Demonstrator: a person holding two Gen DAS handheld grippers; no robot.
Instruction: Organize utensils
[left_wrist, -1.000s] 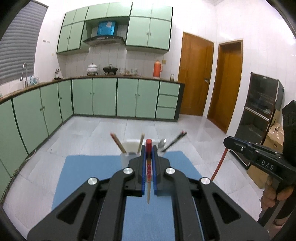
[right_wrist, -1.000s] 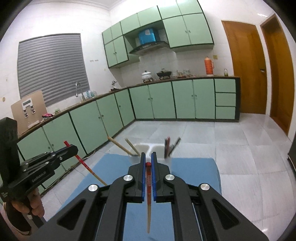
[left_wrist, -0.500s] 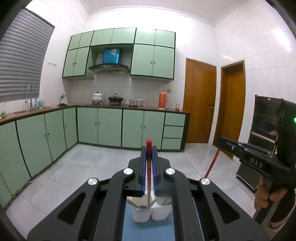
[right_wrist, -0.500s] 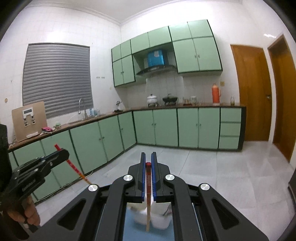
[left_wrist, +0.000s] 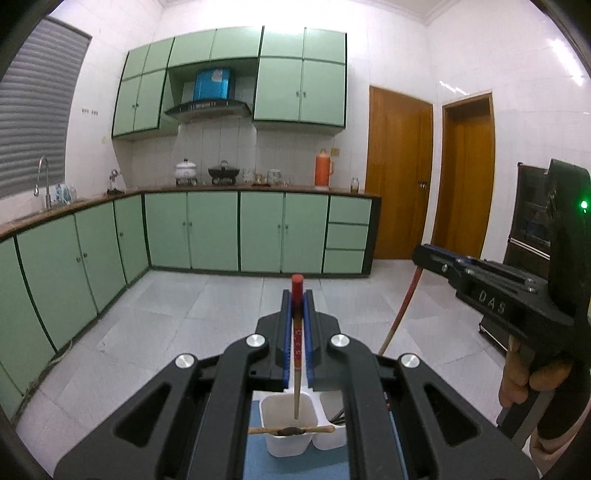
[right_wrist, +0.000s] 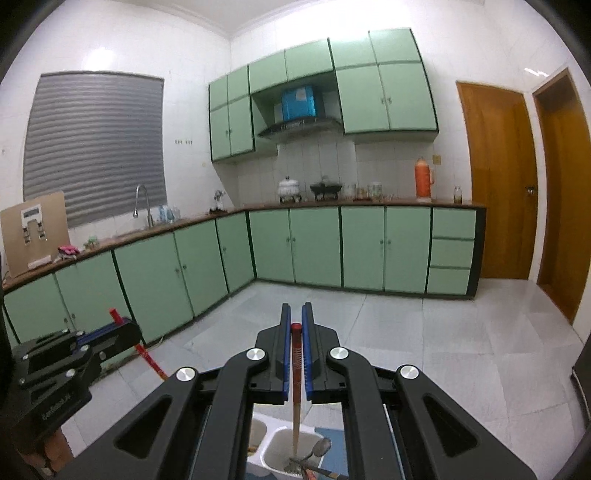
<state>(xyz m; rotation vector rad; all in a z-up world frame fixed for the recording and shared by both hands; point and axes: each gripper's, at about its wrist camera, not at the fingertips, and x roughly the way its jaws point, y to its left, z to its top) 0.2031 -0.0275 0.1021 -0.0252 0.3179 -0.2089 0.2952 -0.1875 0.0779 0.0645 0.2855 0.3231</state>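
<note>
Compared with one second ago, both grippers have risen and tilted, so the white cups that stood ahead of the jaws now sit below them, close under the chopstick tips. I judge from this that the carrying is finished and the lowering into the holder is the step in hand.

The left gripper (left_wrist: 296, 295) has its jaws pinching a red-topped chopstick (left_wrist: 296, 332), which runs between the blue pads and hangs down. Its pale tip is just above the left cup (left_wrist: 275, 406) of the white holder; I cannot tell if it is already inside. Another wooden utensil (left_wrist: 325, 428) lies across the near rim of this cup.

The right gripper (right_wrist: 296, 314) also has its jaws pressed on a second chopstick (right_wrist: 296, 369). Under its tip is the right cup (right_wrist: 273, 450), which already contains a metal spoon (right_wrist: 320, 447) and other cutlery. The tip seems to reach into this cup.

Both grippers point nearly level into the room, with the sticks hanging almost vertical. The holder stands on a blue mat (left_wrist: 258, 461). In the left view, the person's right hand (left_wrist: 532, 380) shows beside the jaws, wrapped around the handle.
</note>
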